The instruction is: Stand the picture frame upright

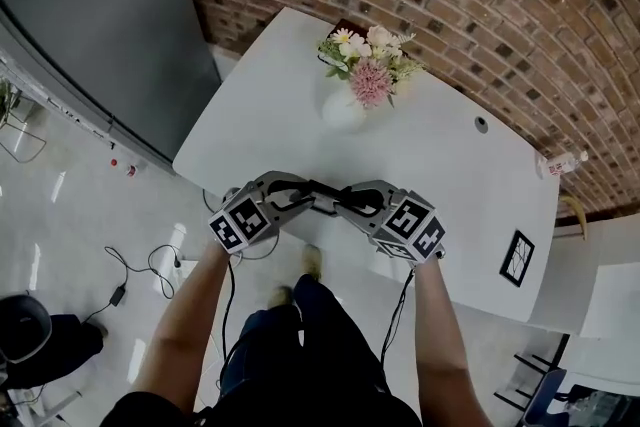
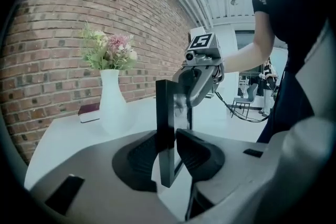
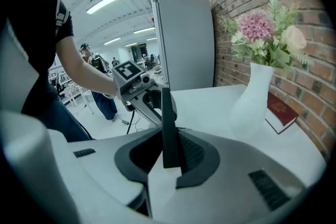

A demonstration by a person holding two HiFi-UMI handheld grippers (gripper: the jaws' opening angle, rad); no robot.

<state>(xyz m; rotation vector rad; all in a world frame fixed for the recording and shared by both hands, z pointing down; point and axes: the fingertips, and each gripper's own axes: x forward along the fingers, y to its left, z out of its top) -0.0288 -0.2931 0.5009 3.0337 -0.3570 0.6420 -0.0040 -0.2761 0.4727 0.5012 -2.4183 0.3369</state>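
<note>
I hold a black picture frame (image 1: pixel 322 196) on edge between both grippers, at the near edge of the white table (image 1: pixel 450 195). In the left gripper view its dark edge (image 2: pixel 165 134) stands upright between the jaws, and the pads look pressed on both of its sides. My left gripper (image 1: pixel 303 195) comes in from the left. My right gripper (image 1: pixel 347 201) grips the same frame (image 3: pixel 169 128) from the opposite side, with the frame against its ribbed pad. Each gripper shows in the other's view: the right one (image 2: pixel 202 68) and the left one (image 3: pixel 131 81).
A white vase (image 1: pixel 343 107) of flowers (image 1: pixel 368 65) stands at the table's far side, with a dark red book (image 3: pixel 281 110) beside it against the brick wall. A second small black frame (image 1: pixel 517 258) lies flat at the table's right. A grey cabinet (image 1: pixel 100 25) stands to the left. Cables lie on the floor.
</note>
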